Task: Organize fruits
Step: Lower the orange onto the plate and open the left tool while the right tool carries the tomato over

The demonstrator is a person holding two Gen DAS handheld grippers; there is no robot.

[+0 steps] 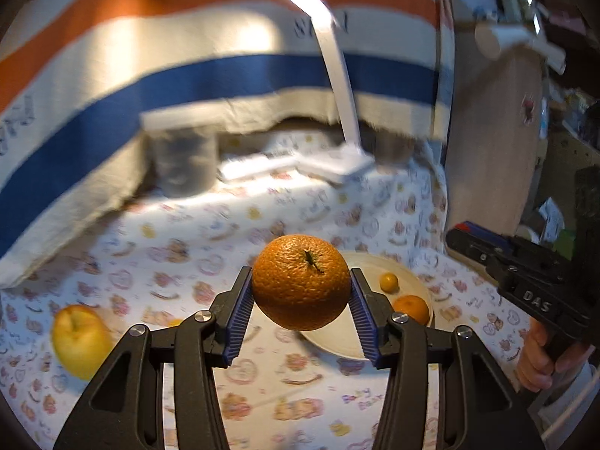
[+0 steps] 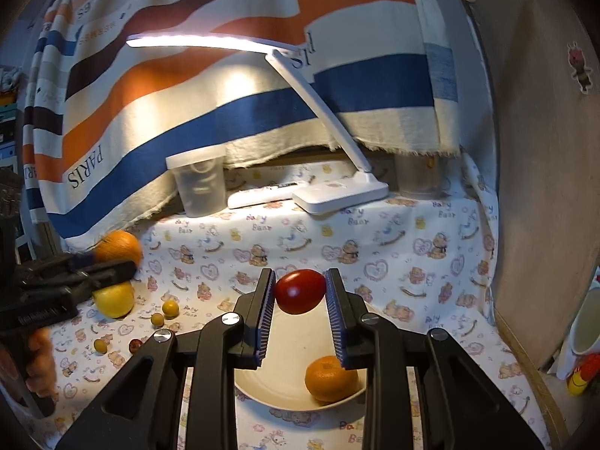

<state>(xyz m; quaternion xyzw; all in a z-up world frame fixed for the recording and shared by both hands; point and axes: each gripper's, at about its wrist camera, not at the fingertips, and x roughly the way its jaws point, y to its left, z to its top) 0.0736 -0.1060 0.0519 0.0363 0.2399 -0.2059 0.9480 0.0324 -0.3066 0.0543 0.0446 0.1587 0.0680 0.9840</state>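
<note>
1. Left wrist view: black linkage arms fill the bottom of the frame, and the left gripper (image 1: 301,292) pinches a large orange (image 1: 301,282) between its blue ribbed pads, one pad on each side, stem scar facing the camera. The orange is held clear above the tablecloth (image 1: 262,217).
2. Just behind and to the right of it lies a cream plate (image 1: 408,273) holding a mandarin (image 1: 411,308) and a small yellow fruit (image 1: 388,282), the two apart from each other.
3. Far left on the cloth sits a yellow apple (image 1: 80,340), well apart from the plate.
4. At the right edge the right gripper (image 1: 525,281) shows from the side, gripped by a hand (image 1: 543,360); its fingertips cannot be made out here.
5. Right wrist view: the right gripper (image 2: 300,292) pinches a red tomato (image 2: 299,291) between its pads, held above the far rim of the cream plate (image 2: 285,360).
6. The mandarin (image 2: 330,378) rests in the plate near its front right edge, partly behind the right pad.
7. At left, the left gripper (image 2: 75,266) holds the large orange (image 2: 118,247) just above the yellow apple (image 2: 114,299).
8. Near the apple, small fruits (image 2: 170,308) are scattered on the tablecloth (image 2: 375,255).
9. At the back stand a white desk lamp (image 2: 337,191) and a clear container (image 2: 197,183) before a striped cloth (image 2: 225,86).
</note>
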